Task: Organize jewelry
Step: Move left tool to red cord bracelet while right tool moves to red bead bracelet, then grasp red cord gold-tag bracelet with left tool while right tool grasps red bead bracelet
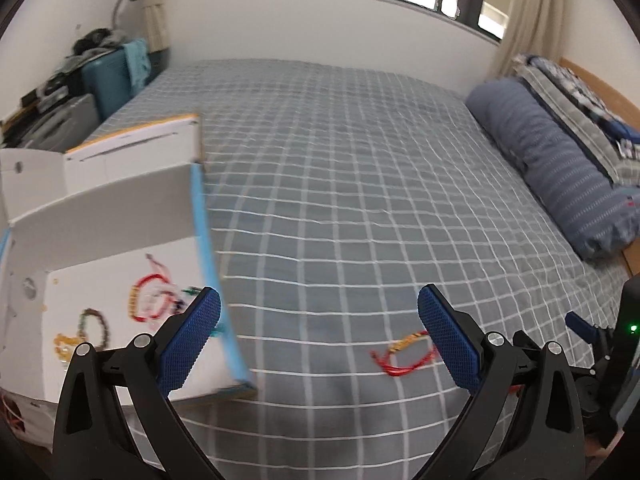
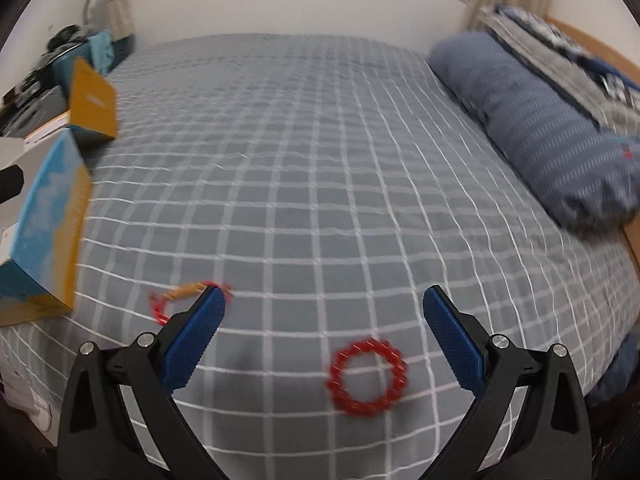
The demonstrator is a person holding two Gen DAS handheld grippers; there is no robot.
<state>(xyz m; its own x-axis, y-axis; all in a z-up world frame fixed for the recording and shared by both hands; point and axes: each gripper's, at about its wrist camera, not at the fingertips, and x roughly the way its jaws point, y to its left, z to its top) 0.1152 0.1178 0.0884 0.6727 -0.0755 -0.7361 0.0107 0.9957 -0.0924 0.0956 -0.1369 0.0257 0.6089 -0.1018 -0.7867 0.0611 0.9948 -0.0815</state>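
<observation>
An open white box (image 1: pixel 120 216) with a blue rim lies on the bed at left and holds several bracelets (image 1: pixel 150 300). It also shows in the right wrist view (image 2: pixel 48 216). A red and gold string bracelet (image 1: pixel 404 354) lies on the bedspread by my left gripper's right finger; it also shows in the right wrist view (image 2: pixel 180 300). A red beaded bracelet (image 2: pixel 368 376) lies between my right gripper's fingers. My left gripper (image 1: pixel 320 340) is open and empty, beside the box's rim. My right gripper (image 2: pixel 320 340) is open and empty above the red beaded bracelet.
The bed has a grey checked cover (image 1: pixel 340 168). A blue bolster pillow (image 1: pixel 552 160) and folded bedding lie along the right side by the headboard. A cluttered desk with a lamp (image 1: pixel 60 80) stands at the far left. The other gripper's body (image 1: pixel 624 344) is at the right edge.
</observation>
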